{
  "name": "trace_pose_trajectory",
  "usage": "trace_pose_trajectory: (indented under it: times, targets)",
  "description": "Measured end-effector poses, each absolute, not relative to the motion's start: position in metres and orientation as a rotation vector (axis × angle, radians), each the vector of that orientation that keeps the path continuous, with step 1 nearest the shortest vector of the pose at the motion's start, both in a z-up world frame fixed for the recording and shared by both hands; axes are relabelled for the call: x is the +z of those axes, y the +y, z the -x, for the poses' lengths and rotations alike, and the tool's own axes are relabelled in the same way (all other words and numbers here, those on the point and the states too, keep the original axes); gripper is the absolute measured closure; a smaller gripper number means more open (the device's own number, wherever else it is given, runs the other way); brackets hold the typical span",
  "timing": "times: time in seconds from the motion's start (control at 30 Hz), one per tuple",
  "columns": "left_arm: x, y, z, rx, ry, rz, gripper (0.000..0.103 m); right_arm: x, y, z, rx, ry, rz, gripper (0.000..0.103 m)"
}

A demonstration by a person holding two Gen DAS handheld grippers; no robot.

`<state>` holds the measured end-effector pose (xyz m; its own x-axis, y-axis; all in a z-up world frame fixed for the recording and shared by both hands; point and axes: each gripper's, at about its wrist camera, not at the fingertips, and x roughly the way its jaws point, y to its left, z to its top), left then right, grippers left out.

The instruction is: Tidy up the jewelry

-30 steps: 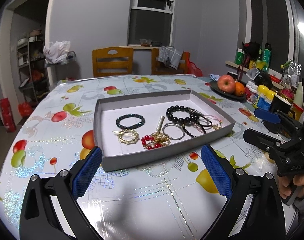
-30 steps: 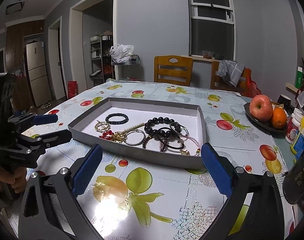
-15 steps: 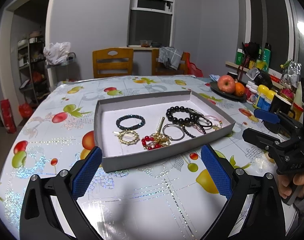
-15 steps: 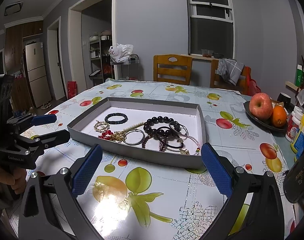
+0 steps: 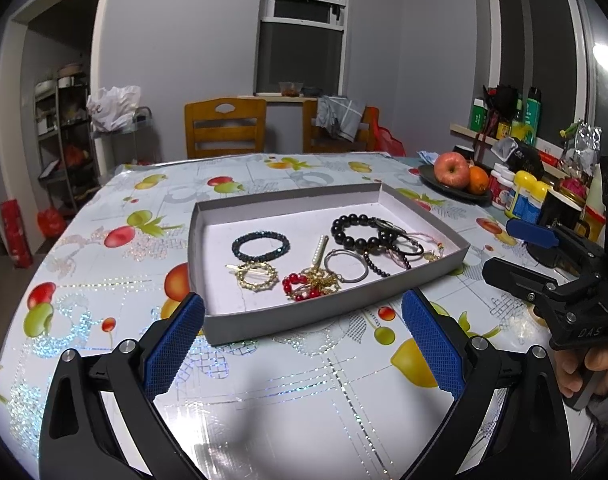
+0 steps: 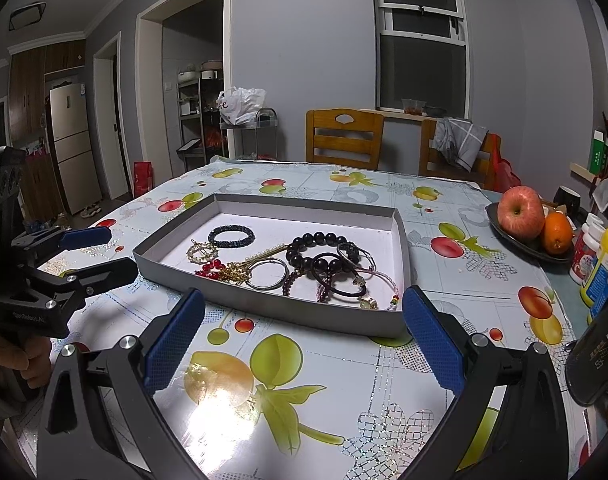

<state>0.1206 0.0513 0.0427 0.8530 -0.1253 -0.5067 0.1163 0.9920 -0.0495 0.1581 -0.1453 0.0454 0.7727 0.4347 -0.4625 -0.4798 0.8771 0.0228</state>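
Note:
A shallow grey box (image 5: 332,311) (image 6: 264,307) sits on the fruit-print table and holds jewelry. Inside lie a dark beaded bracelet (image 5: 260,245) (image 6: 231,236), a gold ring brooch (image 5: 257,275) (image 6: 202,251), red beads on a gold chain (image 5: 308,282) (image 6: 224,270), a silver bangle (image 5: 346,266) (image 6: 268,274), and large black beads (image 5: 354,232) (image 6: 316,248) tangled with thin cords. My left gripper (image 5: 302,344) (image 6: 100,252) is open and empty, just in front of the box. My right gripper (image 6: 302,344) (image 5: 508,248) is open and empty, at the box's right front.
A dark plate (image 6: 516,243) with an apple (image 5: 450,169) (image 6: 520,213) and an orange stands at the right. Bottles and jars (image 5: 524,196) crowd the right edge. Two wooden chairs (image 5: 224,128) stand behind the table.

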Motion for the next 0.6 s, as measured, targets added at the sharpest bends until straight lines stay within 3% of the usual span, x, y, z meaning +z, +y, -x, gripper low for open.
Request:
trace_pose_trajectory:
  times: [0.6]
  targets:
    - [0.0442, 0.0480, -0.1206, -0.128, 0.533, 0.008, 0.005, 0.0452, -0.1452, -0.1580, 0.497, 0.476, 0.098, 0.006]
